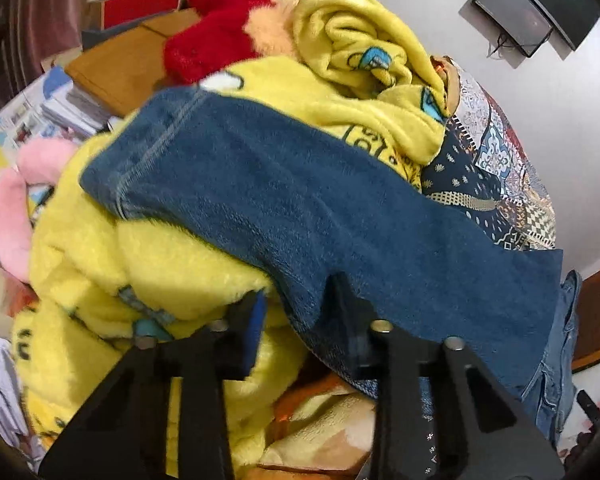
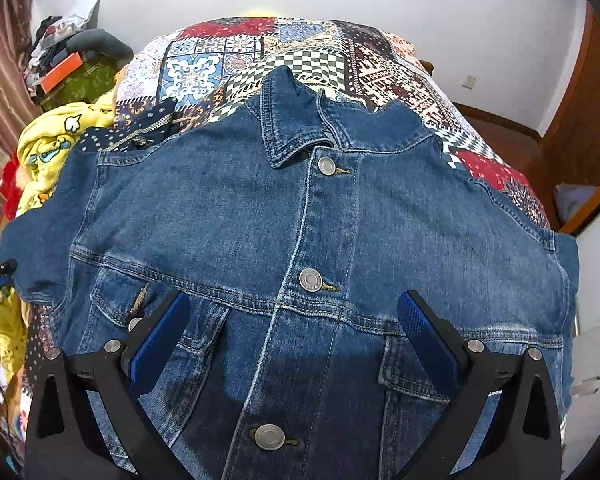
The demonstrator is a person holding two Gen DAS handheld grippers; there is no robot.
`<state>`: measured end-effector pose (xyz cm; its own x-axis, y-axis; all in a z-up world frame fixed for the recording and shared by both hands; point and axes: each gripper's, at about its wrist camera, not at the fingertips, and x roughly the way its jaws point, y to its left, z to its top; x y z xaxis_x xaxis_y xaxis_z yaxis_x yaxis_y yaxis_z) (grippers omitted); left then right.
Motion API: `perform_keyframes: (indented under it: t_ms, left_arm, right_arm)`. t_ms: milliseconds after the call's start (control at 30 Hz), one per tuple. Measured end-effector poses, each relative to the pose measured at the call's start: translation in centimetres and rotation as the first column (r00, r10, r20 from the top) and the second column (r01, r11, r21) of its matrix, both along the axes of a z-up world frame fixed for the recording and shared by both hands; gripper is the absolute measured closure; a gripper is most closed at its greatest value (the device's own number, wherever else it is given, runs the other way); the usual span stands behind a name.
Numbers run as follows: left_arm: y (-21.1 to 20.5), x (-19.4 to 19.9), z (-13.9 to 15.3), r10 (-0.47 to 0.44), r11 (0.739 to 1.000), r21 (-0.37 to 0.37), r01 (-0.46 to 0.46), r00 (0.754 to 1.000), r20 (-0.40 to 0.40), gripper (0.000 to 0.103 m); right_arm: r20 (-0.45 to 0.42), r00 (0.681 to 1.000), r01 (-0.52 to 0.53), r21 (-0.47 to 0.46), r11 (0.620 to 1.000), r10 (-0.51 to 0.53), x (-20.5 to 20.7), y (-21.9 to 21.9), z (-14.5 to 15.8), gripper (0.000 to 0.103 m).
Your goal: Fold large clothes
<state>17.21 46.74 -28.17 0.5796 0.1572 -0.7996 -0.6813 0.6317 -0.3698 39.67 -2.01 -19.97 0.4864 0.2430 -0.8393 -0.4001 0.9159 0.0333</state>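
My right gripper hangs with its jaws spread wide, nothing between the blue pads, just above the chest of the denim jacket. The jacket lies front up and buttoned on the patchwork bedspread, collar pointing away from me, its metal buttons running down the middle between my fingers.

My left gripper is parted too — its fingers sit either side of the edge of the jacket's sleeve (I can't tell whether they touch the cloth). That sleeve drapes out over a yellow fleece blanket heaped beside the bedspread. Past the heap sit a red plush and a pink plush, with stacked papers nearby.
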Motion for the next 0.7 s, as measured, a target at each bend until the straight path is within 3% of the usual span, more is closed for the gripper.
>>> perform_keyframes:
  t_ms: [67,200,333,367,400,600,700]
  left_arm:
    - [0.0,0.2,0.9,-0.006,1.000,0.018,0.006,1.000,-0.009,0.085]
    - [-0.5,0.7,3.2,-0.011,0.998,0.055,0.013,1.000,-0.022,0.091]
    - [-1.8,1.4,6.6,-0.041,0.994,0.099,0.038,0.999,0.026,0.095]
    - [-2.1,1.4,7.7,-0.056,0.993,0.109,0.050,0.997,0.051,0.101]
    - [-2.6,1.6,8.8,-0.073,0.991,0.120,0.063,0.995,0.074,0.102]
    - [-7.0,4.4,16.4,-0.190,0.945,0.296,0.137,0.969,0.159,0.102]
    - [-9.1,5.6,18.2,-0.217,0.929,0.332,0.161,0.966,0.139,0.102]
  right_arm:
    - [-0.003,1.000,0.006,0.012,1.000,-0.006,0.0,-0.2,0.2,0.000]
    - [-0.011,1.000,0.014,0.042,0.999,-0.013,-0.2,-0.8,0.6,0.000]
    - [-0.001,1.000,0.016,0.056,0.998,-0.016,-0.5,-1.5,1.2,0.000]
    - [0.003,1.000,0.016,0.057,0.998,-0.016,-0.6,-1.7,1.4,0.000]
    - [0.008,1.000,0.016,0.062,0.998,-0.017,-0.7,-2.0,1.6,0.000]
    - [0.033,0.999,0.023,0.089,0.996,-0.026,-0.8,-3.4,2.8,0.000]
    - [0.036,0.999,0.032,0.117,0.993,-0.037,-0.8,-4.3,3.3,0.000]
